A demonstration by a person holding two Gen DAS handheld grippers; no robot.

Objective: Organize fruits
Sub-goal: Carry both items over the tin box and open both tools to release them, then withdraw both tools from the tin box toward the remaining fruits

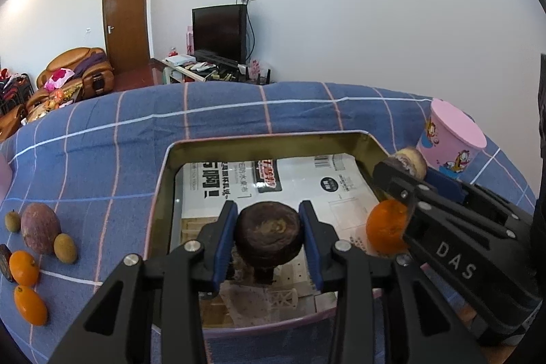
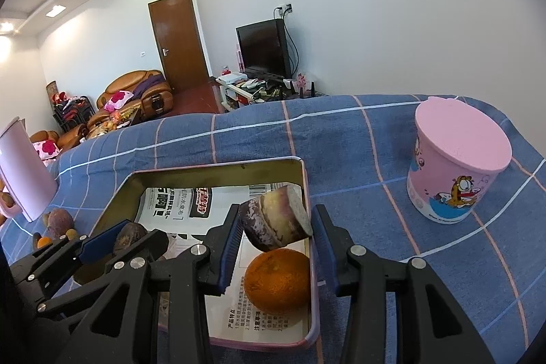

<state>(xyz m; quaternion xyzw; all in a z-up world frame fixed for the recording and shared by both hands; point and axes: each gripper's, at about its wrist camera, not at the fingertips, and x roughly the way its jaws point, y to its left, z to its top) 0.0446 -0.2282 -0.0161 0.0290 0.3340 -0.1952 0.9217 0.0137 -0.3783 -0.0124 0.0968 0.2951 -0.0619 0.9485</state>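
Both hands are hovering over the metal tin (image 1: 163, 179), each with a load.

My left gripper (image 1: 269, 236) is clamping a dark purple, wrinkled passion fruit (image 1: 269, 237) between its blue pads (image 1: 227, 234), fingers set narrow, fruit squarely centred. Below the fingertips I am seeing the printed paper lining (image 1: 307, 179) of the tin.

My right gripper (image 2: 276, 227) is holding a cut half of passion fruit (image 2: 274, 220), tilted, pale rind edge facing up. It is touching the left pad; on the right pad the contact looks slight, so I am judging this grip the weaker one. Straight beneath those fingers an orange (image 2: 278, 278) is lying in the tin's near right corner.

To place well:
- I am thinking of lowering the left fruit first, onto bare paper ahead of its fingertips, before opening.
- The right piece should go forward of the orange, not onto it, or it may roll.
- Keep the two grippers apart; they are close.

More fruit (image 1: 41, 227) is waiting on the blue checked cloth (image 1: 239, 104), well to the left of my left fingers.
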